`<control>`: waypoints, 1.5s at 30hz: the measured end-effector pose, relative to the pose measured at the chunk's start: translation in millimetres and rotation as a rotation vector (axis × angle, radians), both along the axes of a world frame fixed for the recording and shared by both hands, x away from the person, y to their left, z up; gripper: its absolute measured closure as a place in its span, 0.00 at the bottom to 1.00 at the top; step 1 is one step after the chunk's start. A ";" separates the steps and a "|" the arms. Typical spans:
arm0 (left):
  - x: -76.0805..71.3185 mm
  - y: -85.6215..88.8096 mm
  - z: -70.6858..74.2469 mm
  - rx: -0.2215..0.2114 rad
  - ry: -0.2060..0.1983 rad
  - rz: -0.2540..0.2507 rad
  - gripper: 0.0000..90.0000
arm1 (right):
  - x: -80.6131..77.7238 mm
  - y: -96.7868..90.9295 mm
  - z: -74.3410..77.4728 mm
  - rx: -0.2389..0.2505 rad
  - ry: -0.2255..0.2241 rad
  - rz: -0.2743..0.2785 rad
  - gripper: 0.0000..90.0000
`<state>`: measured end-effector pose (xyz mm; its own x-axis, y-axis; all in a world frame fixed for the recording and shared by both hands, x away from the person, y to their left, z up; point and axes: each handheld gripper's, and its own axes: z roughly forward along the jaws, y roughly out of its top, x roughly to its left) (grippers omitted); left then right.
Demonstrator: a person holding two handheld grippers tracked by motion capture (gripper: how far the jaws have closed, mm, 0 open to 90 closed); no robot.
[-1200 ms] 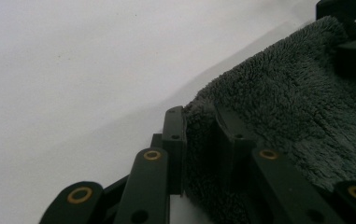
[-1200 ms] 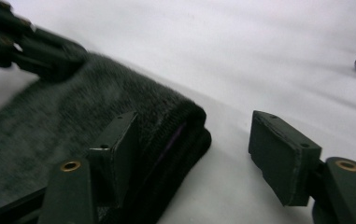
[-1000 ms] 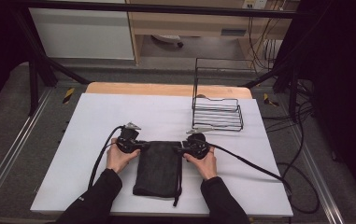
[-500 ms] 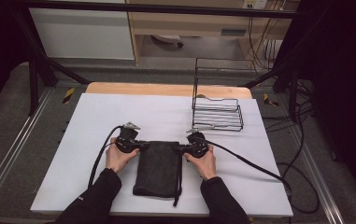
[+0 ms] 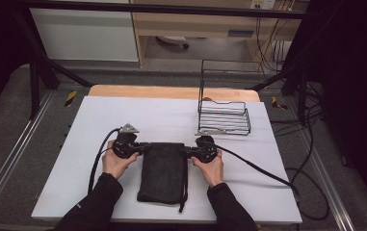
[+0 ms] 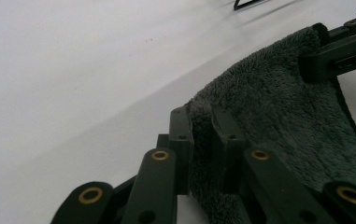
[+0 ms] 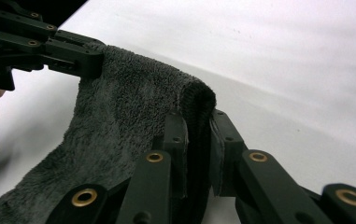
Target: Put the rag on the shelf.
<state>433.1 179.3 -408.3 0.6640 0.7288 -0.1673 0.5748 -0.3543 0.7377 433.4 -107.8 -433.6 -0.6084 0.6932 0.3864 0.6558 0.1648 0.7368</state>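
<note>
Pinching the far two corners, you hold the dark towel [image 5: 163, 171] strung between your grippers: the left gripper [image 5: 140, 147] bites its far-left corner and the right gripper [image 5: 187, 150] its far-right corner, each at the same distance from you. The left jaws have just finished closing on that corner; in the left gripper view the plush edge [image 6: 202, 140] stands clamped between them, and the right gripper view shows the same, a rolled hem [image 7: 196, 100] squeezed between its jaws.

What your next move turns on is the towel's long axis. It runs from 12 o'clock at the grippers down to 6 o'clock at your sleeves, so nearly all the cloth lies on your side of the jaws, flat on the white table [image 5: 99, 115]. Neither hand is nearer; the held edge runs level from 9 to 3 o'clock, so I judge any lift or fold should go evenly with both.

Expect soft, thick, fuzzy pile that sags between the grips, as it dips already. A thin dark cord [image 5: 185, 190] trails along its right side towards 6 o'clock. The wire basket [image 5: 223, 118] is stiff, open, thin-rodded, standing at 1 o'clock, well apart from the right gripper.
</note>
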 end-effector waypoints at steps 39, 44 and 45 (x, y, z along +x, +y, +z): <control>-43.8 -8.9 78.7 -0.129 -0.233 0.012 0.89 | -40.4 -18.8 80.6 0.055 -0.311 -0.021 0.90; -44.9 -18.4 85.7 -0.144 -0.268 0.007 0.89 | -46.2 -27.1 91.9 0.057 -0.345 -0.037 0.91; -45.1 -20.4 87.1 -0.144 -0.274 0.004 0.89 | -47.1 -29.2 94.1 0.057 -0.351 -0.040 0.91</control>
<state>388.1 158.8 -321.2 0.6959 0.7132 -0.0842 0.3485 -0.2329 0.9079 386.3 -136.9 -339.6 -0.6835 0.7026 0.1978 0.3662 0.0957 0.9256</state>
